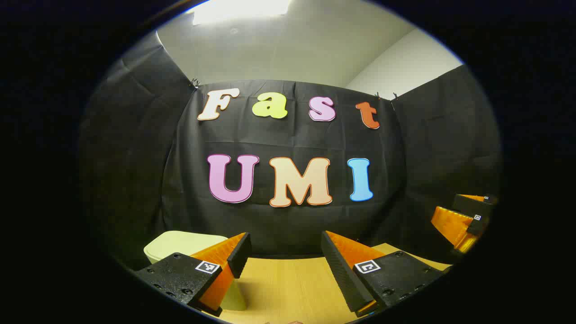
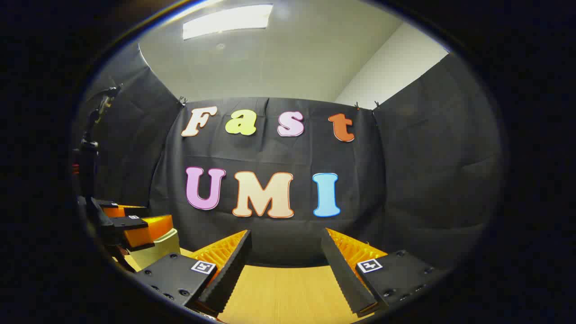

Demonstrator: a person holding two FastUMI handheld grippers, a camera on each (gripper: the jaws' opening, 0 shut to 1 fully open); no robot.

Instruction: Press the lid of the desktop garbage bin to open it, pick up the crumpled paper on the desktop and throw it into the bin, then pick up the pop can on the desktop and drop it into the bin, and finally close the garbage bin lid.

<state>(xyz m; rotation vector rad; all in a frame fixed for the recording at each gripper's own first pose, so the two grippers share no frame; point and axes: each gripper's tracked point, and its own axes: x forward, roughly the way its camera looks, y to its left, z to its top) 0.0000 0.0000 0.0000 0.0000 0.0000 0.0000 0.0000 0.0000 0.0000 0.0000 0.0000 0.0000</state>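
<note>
Wooden desktop (image 1: 288, 288), pale bin (image 1: 180, 245) beside left gripper (image 1: 281, 254).

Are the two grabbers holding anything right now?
No, nothing is held. The left gripper and the right gripper both have their jaws spread wide with only bare table between them. The bin sits untouched.

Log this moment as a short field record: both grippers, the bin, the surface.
left gripper: open, nothing between its fingers, above the tabletop
right gripper: open, nothing between its fingers, above the tabletop
garbage bin: pale, at the left behind the left gripper's finger; lid looks closed
tabletop: light wood
bin in the right gripper view: partly hidden by the left gripper
</note>
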